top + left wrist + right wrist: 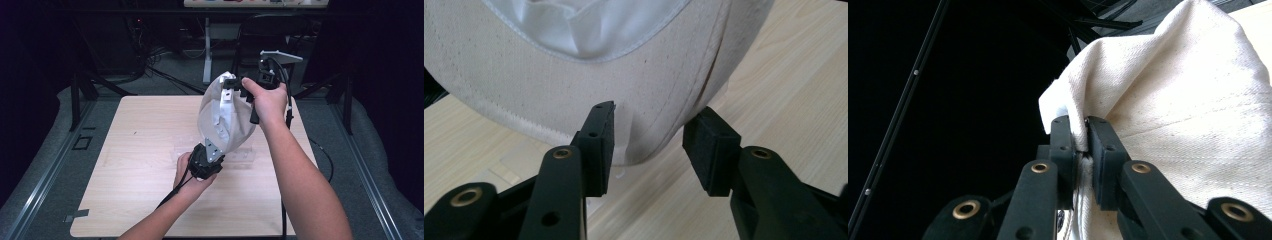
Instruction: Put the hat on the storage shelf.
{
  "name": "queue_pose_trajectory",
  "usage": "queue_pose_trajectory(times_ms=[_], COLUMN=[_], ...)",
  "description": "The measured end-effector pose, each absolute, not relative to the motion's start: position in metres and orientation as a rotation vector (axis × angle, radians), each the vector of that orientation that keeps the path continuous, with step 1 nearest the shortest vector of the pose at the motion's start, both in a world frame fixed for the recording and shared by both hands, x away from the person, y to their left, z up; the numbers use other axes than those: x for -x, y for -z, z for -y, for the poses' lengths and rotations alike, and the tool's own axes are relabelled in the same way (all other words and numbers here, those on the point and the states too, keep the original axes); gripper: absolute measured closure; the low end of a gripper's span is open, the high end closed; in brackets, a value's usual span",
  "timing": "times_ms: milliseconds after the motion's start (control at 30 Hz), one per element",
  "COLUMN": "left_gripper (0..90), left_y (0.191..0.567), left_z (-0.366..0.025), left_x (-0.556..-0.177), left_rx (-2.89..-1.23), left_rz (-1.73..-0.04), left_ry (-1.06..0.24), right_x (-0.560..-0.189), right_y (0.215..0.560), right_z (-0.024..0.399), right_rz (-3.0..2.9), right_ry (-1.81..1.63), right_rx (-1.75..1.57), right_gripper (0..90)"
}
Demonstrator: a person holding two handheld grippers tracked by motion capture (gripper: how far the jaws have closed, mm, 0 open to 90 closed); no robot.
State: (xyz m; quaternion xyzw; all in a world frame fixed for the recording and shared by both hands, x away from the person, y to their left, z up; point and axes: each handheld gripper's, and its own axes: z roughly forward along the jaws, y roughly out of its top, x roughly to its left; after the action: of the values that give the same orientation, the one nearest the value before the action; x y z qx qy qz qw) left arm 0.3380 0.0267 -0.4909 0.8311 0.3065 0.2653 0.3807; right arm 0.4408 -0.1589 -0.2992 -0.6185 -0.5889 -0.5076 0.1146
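Left gripper [212, 151] sat nearest the person, under the cream canvas bucket hat [226, 116]; in the left gripper view its jaws stood partly open around the brim's lower edge [644, 125], pads not pressing, likely lined up for a second hold. The hat hung off the light wooden table [140, 165], a small taped tag on the brim. Farther off, the right gripper [1082, 137] was clamped tight on a fold of the hat's top edge, apparently carrying its weight so the brim hung free.
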Motion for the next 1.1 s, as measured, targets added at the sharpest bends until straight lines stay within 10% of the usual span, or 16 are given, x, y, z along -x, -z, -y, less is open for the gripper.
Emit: queue_pose_trajectory(times_ms=[467,1100], left_gripper=[77.1,83.5], left_y=[0.486,0.487], left_z=[-0.029,-0.072], left_x=[-0.340,-0.365], left_rx=[-2.146,-2.035], left_rz=[-0.769,-0.778], left_ry=[-0.684,-0.405], right_x=[-0.441,-0.444], right_y=[0.297,0.304], right_z=[0.156,0.147], right_rz=[1.722,1.733], right_ry=[1.488,1.468], right_rx=[1.823,1.829], right_gripper=[82.1,82.2])
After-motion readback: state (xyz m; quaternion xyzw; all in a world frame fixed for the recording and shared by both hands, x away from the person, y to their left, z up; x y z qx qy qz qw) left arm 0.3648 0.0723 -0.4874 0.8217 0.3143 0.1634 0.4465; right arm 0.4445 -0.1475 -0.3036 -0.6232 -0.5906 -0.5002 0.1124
